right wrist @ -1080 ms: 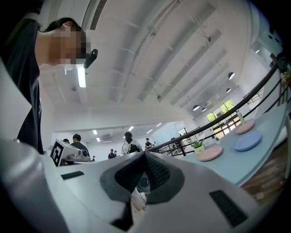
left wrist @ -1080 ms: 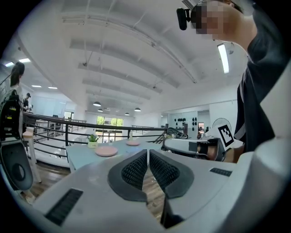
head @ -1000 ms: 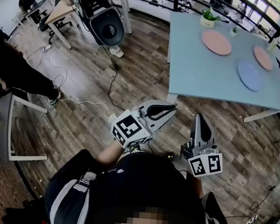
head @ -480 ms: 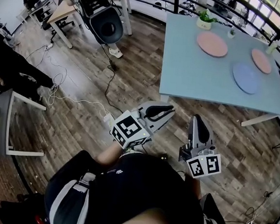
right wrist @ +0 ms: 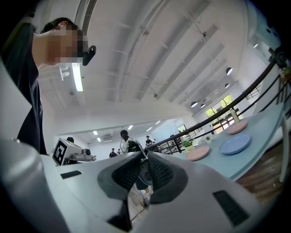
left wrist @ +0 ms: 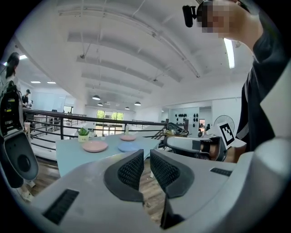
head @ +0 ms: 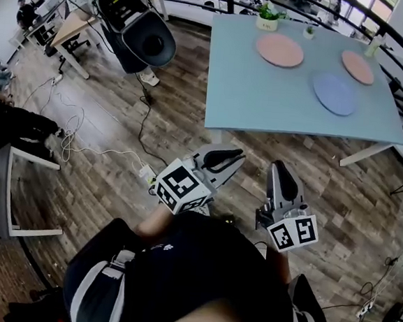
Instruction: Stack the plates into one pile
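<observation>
Three plates lie apart on the light blue table [head: 263,92]: a pink plate [head: 279,50] at the back, a blue plate [head: 334,93] in front, a second pink plate [head: 358,67] to the right. My left gripper [head: 223,157] and right gripper [head: 282,181] hang over the wooden floor, short of the table's front edge, both shut and empty. From the left gripper view its jaws [left wrist: 146,154] point at the pink plate [left wrist: 95,146] and blue plate [left wrist: 129,147]. The right gripper [right wrist: 144,159] sees the blue plate [right wrist: 235,144] off to its right.
A small potted plant [head: 268,17] and a bottle [head: 374,44] stand at the table's far edge by a black railing. A black chair-like machine [head: 139,32] stands left of the table. Cables [head: 146,117] trail across the floor. A grey stool [head: 3,188] is at far left.
The table and plates have slid left and nearer in the head view as both grippers moved toward the table. Jaws stay shut.
</observation>
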Tool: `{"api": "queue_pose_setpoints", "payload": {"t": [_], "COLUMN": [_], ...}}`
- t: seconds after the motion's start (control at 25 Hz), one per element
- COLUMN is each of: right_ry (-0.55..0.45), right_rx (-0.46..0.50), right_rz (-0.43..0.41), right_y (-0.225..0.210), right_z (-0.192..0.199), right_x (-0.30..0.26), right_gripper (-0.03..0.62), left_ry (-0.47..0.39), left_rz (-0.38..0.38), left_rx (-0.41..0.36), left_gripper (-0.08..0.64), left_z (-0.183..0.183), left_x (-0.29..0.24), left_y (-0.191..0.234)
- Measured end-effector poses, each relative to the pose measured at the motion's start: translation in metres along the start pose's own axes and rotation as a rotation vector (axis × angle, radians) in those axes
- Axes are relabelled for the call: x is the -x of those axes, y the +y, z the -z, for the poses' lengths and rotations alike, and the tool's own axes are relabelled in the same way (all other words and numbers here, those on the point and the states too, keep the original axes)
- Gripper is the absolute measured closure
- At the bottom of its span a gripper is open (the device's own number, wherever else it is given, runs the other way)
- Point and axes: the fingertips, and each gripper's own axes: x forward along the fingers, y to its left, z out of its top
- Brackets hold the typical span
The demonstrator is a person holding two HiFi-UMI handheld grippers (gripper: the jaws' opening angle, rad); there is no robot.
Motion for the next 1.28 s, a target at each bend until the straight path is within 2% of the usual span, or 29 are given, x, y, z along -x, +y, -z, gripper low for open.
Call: {"api": "queue_pose_setpoints", "payload": {"t": [0.32,0.6,0.84,1.28], "right_ry": [-0.010,-0.038,-0.064,-0.055], "right_rx": [-0.010,0.025,0.044,0.044], "right_rz": [0.092,0.243,0.336,0.422], "right_y": [-0.026,-0.086,-0.133,-0.212], "right_z": [-0.006,-0.030,-0.058,-0.090], "right_x": [0.015,0.027,0.023,-0.019], "right_gripper": [0.532,0.528,0.520,0.506], "left_ry": [0.027,0.015,-0.004,0.019], "left_rz": [0.107,0.261,0.370,0.455], "left_rx": [0.011,-0.011,-0.023,-0.011], "left_gripper": [0.535,0.531,0.528,0.512], "left_z": [0.002,-0.010,-0.030,-0.055], "left_x": [-0.037,-0.114,-0.175,-0.272], "left_y": [-0.005,-0.003,0.003,0.053]}}
